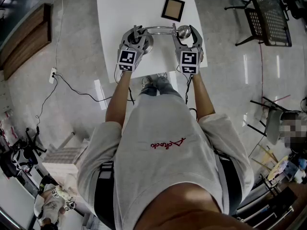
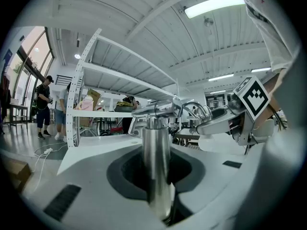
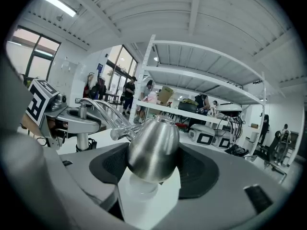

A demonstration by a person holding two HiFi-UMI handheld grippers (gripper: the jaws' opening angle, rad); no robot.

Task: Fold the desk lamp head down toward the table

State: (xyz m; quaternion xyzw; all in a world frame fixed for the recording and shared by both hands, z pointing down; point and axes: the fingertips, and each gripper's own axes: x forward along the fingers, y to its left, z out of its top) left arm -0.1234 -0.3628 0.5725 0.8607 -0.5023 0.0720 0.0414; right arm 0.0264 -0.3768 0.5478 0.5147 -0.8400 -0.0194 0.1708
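Observation:
A brushed-metal desk lamp stands on the white table, its round base on the left. Its thin arm runs right to the egg-shaped head. My left gripper is shut on the upright post, just above the base. My right gripper is shut on the lamp head, with a dark pad on each side of it. The head's white underside points down at the tabletop. In the right gripper view the arm leads back to the left gripper.
A dark square frame lies on the table beyond the lamp. A black mesh chair stands at the right. A power strip and its cable lie on the floor at the left. White shelving and several people fill the background.

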